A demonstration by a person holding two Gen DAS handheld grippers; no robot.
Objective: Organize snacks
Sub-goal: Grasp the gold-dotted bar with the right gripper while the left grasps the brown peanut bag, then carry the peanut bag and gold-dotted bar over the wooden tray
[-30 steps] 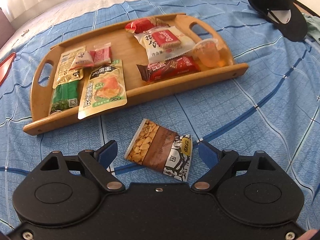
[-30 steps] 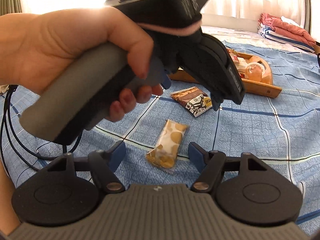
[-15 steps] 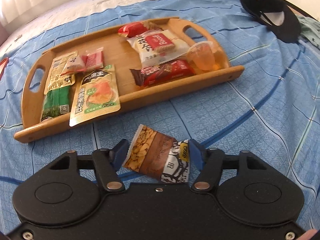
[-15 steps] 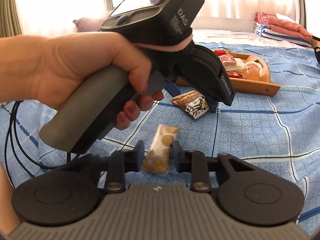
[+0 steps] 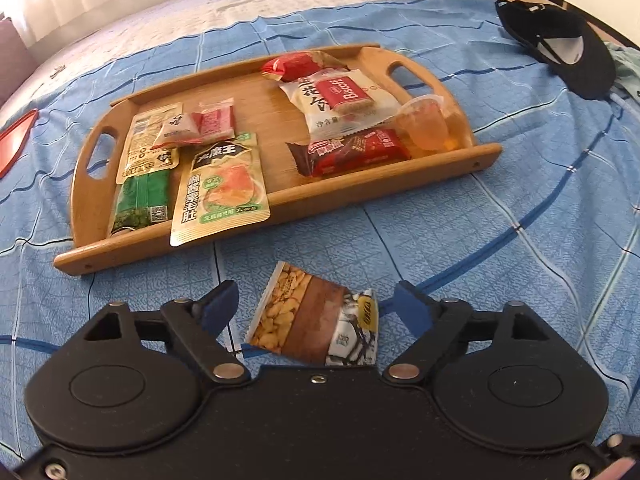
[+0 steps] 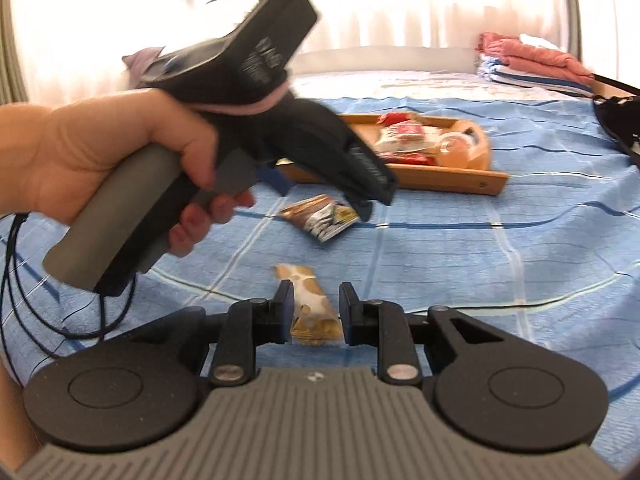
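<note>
A peanut packet (image 5: 316,324) lies on the blue bedspread just in front of the wooden tray (image 5: 400,178), which holds several snack packs. My left gripper (image 5: 316,296) straddles the packet; its jaws are opening and the blue pads stand clear of it on both sides. In the right wrist view the same left gripper (image 6: 322,196), held in a hand (image 6: 100,152), hovers over the peanut packet (image 6: 320,220), with the tray (image 6: 440,178) behind. My right gripper (image 6: 316,300) is shut on a yellow snack bar (image 6: 300,280), pads pressing its sides.
A black cap (image 5: 560,44) lies at the far right of the bed and a red flat thing (image 5: 16,140) at the left edge. Black cables (image 6: 40,300) trail on the bedspread at the left. Folded towels (image 6: 528,60) sit at the back right.
The left jaws closed in on the peanut packet, then spread again; the packet still lies on the bed. The right jaws closed onto the yellow bar and keep hold of it.
</note>
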